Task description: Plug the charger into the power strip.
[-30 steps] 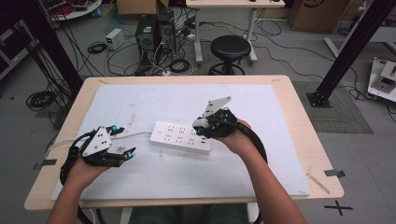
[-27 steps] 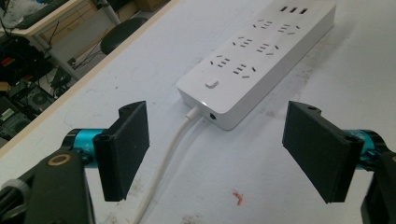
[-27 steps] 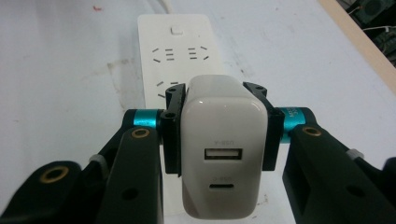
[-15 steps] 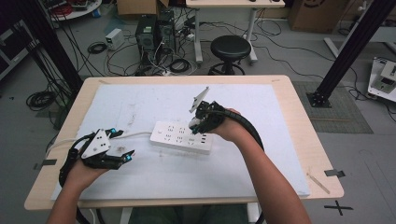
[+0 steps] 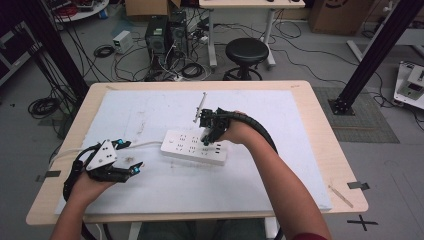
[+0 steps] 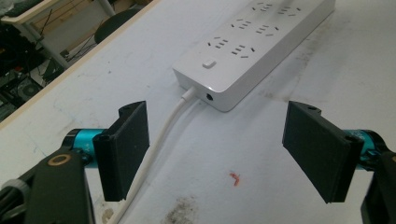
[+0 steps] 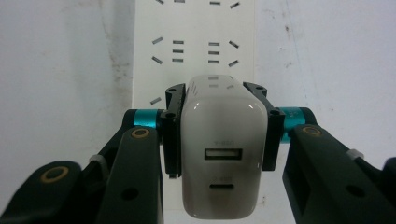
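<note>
A white power strip (image 5: pixel 192 146) lies across the middle of the white mat, its cord (image 6: pixel 154 149) running off to the left. In the right gripper view a white USB charger (image 7: pixel 224 154) sits clamped between the jaws of my right gripper (image 7: pixel 223 133), pointing down at the strip's sockets (image 7: pixel 194 51). From above, the right gripper (image 5: pixel 209 134) hovers over the strip's right part. My left gripper (image 5: pixel 129 169) rests open on the mat to the left of the strip, and its wide-apart jaws frame the strip's switch end (image 6: pixel 210 79).
The white mat (image 5: pixel 150 112) covers most of the wooden table (image 5: pixel 320 130). A small red mark (image 6: pixel 235 177) stains the mat near the left gripper. Beyond the table stand a black stool (image 5: pixel 246 51), computer towers and tangled cables on the floor.
My right gripper has swung left and tipped downward, bringing the charger over the power strip. The left gripper has barely shifted.
</note>
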Tool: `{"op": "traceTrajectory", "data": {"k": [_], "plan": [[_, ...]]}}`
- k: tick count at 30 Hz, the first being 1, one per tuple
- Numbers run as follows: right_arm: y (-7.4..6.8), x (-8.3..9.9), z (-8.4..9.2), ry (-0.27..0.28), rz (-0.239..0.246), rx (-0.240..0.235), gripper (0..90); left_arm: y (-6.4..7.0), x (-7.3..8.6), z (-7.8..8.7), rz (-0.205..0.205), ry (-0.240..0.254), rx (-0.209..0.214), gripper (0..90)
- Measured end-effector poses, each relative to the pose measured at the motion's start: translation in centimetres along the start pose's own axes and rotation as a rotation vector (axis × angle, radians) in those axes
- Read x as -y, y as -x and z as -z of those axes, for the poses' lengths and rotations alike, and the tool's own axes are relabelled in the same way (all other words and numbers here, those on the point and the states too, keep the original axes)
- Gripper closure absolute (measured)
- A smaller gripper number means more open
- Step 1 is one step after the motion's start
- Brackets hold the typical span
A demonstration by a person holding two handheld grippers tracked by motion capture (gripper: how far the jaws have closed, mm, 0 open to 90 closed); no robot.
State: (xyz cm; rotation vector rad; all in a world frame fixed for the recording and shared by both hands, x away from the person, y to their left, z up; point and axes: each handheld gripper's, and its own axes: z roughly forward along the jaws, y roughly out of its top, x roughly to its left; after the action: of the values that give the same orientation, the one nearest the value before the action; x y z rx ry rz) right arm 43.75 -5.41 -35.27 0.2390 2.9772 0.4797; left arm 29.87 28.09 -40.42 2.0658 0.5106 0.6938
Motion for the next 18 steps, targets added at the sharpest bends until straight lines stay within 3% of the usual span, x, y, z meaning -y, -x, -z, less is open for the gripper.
{"op": "traceTrajectory", "data": {"k": [18], "plan": [[0.7,-1.2,-1.5,-0.120,0.040,-0.034,63.1,-0.5,1.2,0.1,0.025,-0.004,-0.007,22.9]]}}
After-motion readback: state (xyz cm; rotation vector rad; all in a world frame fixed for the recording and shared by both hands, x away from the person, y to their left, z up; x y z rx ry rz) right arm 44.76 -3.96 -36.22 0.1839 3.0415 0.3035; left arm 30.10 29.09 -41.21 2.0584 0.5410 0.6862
